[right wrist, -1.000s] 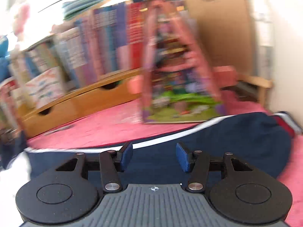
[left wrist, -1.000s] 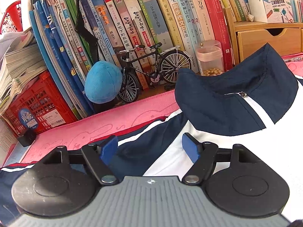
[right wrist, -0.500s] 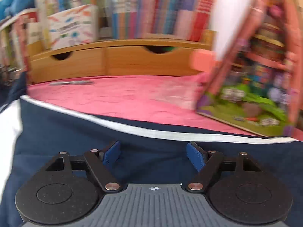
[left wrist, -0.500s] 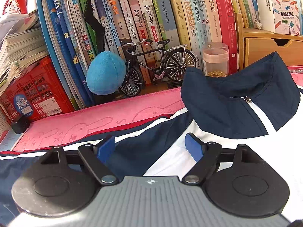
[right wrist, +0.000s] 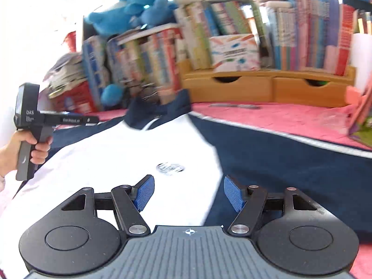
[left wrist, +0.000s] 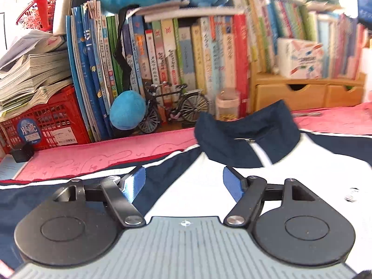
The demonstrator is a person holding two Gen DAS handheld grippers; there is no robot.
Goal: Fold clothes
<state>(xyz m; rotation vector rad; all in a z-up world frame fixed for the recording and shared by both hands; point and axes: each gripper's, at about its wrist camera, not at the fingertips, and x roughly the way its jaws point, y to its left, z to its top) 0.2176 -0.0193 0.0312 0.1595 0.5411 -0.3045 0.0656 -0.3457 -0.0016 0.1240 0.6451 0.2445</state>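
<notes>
Jacket (right wrist: 130, 153) is spread flat on the pink mat (left wrist: 76, 160) that covers the desk, front side up, zipper closed, so the white chest panel and the little logo (right wrist: 170, 167) face the cameras. Collar (left wrist: 246, 137) points toward the back edge of the desk, where the books (left wrist: 162, 60) and the toy bike (left wrist: 172, 111) stand, and it props itself up a bit instead of lying flat. One navy sleeve (right wrist: 290, 160) runs out toward the right edge, the other (left wrist: 46, 193) toward the left, so the whole thing lies wide open with no fold in it that I can see.

Both grippers hang just above the fabric with nothing in them. Left gripper (left wrist: 183, 183) sits over the seam where the left shoulder's navy meets the white chest, jaws wide apart. Right gripper (right wrist: 188, 193) is over the matching seam on the right, also spread wide. You can see the person's hand (right wrist: 34, 148) on the left tool's handle from the right camera.

My guess is the symmetric hover is about lining up on the garment. Laid out like this, it could be flattened ready for folding, or just opened back out; I can't tell which.
</notes>
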